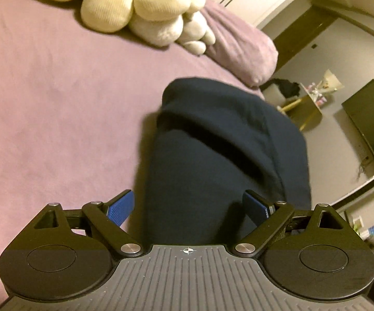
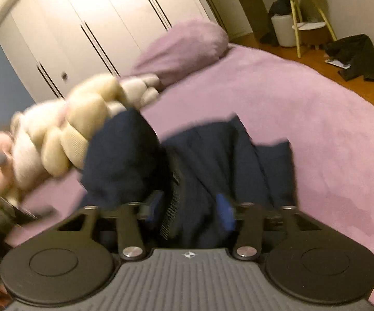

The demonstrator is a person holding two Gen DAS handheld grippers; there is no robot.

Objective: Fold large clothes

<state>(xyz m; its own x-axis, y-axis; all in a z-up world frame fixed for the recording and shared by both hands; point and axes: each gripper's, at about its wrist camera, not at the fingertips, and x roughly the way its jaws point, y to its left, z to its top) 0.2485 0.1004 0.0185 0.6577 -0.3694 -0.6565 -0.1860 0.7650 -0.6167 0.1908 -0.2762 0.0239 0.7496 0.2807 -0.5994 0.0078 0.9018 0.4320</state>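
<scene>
Navy garment (image 1: 223, 150) lies bunched on the purple bedspread (image 1: 57, 103), reaching right up between both tools. Left gripper (image 1: 187, 207) stands wide, blue pads clear of the cloth. Right gripper (image 2: 189, 207) is parted too, fabric between its fingers, not pinched. Beyond sit a cream plush toy (image 1: 140, 2) and a purple pillow (image 2: 181, 49).

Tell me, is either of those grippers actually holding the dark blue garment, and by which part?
Neither seems to. The left gripper is wide open around the navy garment, pads clear. The right gripper is open too, with cloth between its pads; the blur hides any contact.
</scene>
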